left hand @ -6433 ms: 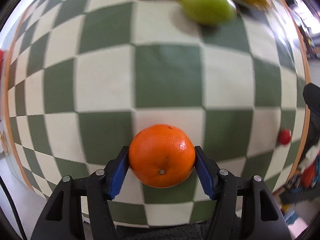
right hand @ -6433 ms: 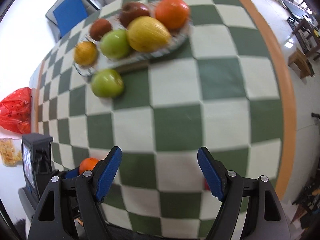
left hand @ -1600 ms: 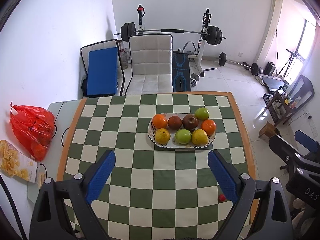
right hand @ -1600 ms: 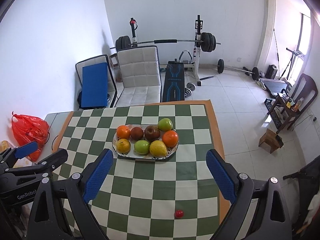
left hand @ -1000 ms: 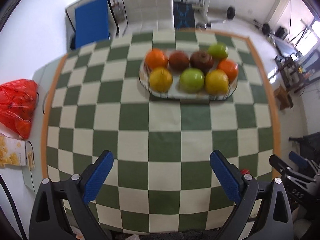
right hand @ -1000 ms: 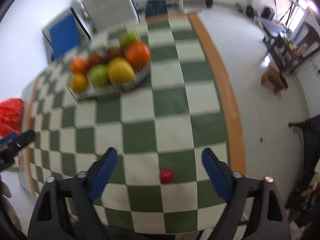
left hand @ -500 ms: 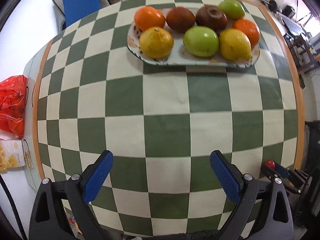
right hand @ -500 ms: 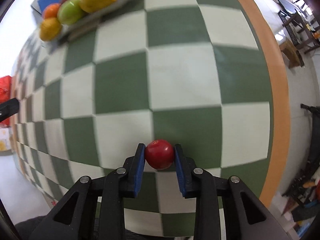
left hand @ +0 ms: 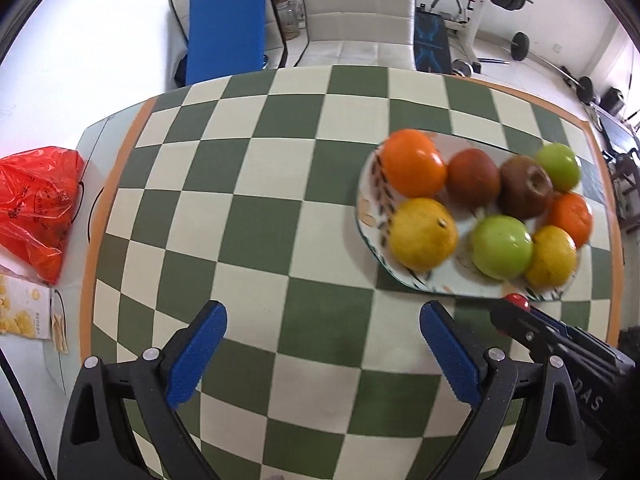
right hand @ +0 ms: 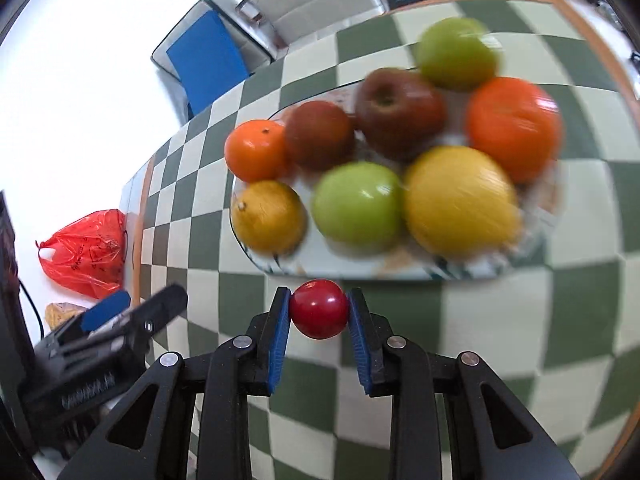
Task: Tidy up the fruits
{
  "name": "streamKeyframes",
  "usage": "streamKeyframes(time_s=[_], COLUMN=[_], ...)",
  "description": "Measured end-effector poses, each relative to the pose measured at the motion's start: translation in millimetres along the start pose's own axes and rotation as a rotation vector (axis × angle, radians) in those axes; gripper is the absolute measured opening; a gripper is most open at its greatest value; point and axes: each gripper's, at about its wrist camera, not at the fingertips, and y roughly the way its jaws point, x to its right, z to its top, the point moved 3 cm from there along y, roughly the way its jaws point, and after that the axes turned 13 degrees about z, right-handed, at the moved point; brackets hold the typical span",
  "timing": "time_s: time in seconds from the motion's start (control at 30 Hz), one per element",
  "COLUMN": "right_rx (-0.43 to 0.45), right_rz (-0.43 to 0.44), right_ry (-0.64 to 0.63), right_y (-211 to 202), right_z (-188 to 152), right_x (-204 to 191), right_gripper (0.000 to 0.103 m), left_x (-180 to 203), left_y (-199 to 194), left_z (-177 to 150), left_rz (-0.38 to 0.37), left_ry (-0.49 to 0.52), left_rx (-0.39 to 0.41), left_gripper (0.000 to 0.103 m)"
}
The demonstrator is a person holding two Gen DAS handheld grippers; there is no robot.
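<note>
My right gripper is shut on a small red fruit, held just in front of the near rim of the white fruit plate. The plate holds several fruits: oranges, green apples, dark red apples and yellow citrus. In the left wrist view the same plate lies at the right of the checkered table, and the red fruit shows at the tip of the right gripper by the plate's near edge. My left gripper is open over bare tablecloth, left of the plate, with nothing between its fingers.
A green and cream checkered cloth covers the table, with an orange border. A red plastic bag and a snack packet lie off its left side. A white chair, a blue pad and weights stand beyond the far edge.
My right gripper, shut on the red fruit, has lifted it off the table and carried it up to the plate's near rim. The left gripper has swung left, still open.
</note>
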Motion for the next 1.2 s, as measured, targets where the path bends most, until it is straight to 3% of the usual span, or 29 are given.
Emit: streamKeyframes(time_s=[0.2, 0.33, 0.43, 0.57, 0.67, 0.83, 1.2], right_rx=[-0.032, -0.033, -0.004, 0.057, 0.103, 0.183, 0.279], right_rz=[0.016, -0.009, -0.040, -0.193, -0.330, -0.468, -0.483], right_ry=[0.010, 0.030, 0.022, -0.045, -0.111, -0.175, -0.196], right_y=[34, 35, 15, -27, -52, -96, -162], right_z=[26, 28, 23, 13, 7, -2, -28], right_x=[-4, -4, -3, -2, -4, -10, -38], right_gripper=[0.033, 0.052, 0.076, 0.079, 0.096, 0.096, 0.100], left_x=[-9, -10, -11, -8, -5, 0, 0], left_y=[18, 17, 11, -2, -13, -35, -99], left_z=[9, 11, 12, 11, 9, 3, -15], left_rz=[0.025, 0.019, 0.004, -0.014, -0.034, -0.074, -0.128], left_ry=[-0.005, -0.008, -0.011, -0.005, -0.001, 0.009, 0.038], left_rx=[-0.020, -0.021, -0.014, 0.012, 0.032, 0.065, 0.153], left_gripper=[0.099, 0.099, 0.099, 0.099, 0.099, 0.099, 0.099])
